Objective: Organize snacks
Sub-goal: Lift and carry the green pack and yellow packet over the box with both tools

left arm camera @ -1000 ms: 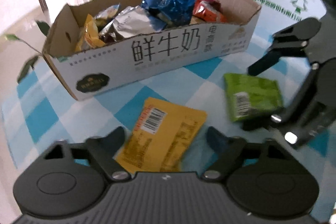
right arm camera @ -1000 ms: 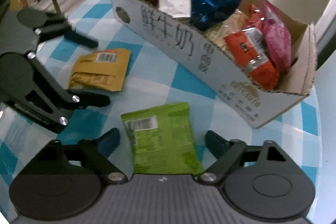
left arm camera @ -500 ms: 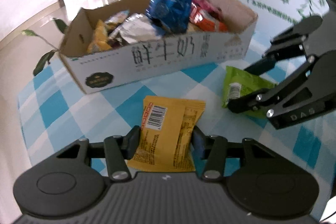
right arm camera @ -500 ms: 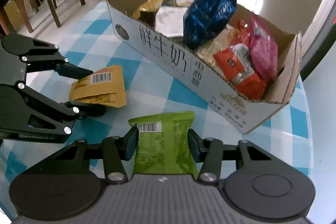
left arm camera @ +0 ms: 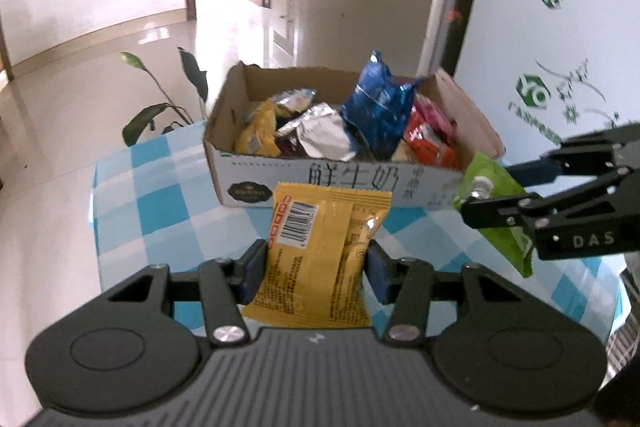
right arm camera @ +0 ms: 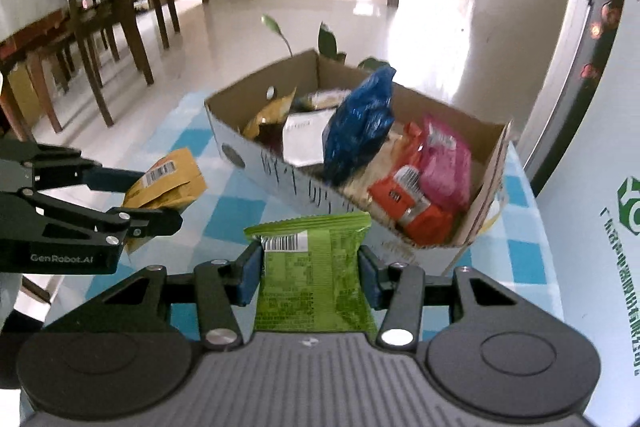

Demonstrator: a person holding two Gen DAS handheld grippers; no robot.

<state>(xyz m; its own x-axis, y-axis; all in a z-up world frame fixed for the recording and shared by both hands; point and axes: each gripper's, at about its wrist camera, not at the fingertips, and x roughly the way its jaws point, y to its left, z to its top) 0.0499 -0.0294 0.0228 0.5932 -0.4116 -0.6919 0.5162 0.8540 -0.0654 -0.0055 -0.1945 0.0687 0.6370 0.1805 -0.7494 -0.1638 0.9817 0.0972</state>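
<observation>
Now both packets off the table, left gripper (left arm camera: 316,267) clamping yellow packet (left arm camera: 320,259), right gripper (right arm camera: 310,277) green packet (right arm camera: 314,279).

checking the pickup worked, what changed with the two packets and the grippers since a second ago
Both grippers closed and lifted. The left gripper now clamps the yellow packet, and the right gripper clamps the green packet; both packets lay flat on the checked tablecloth before and are now raised off it. The cardboard box and the snacks in it stayed put.
</observation>
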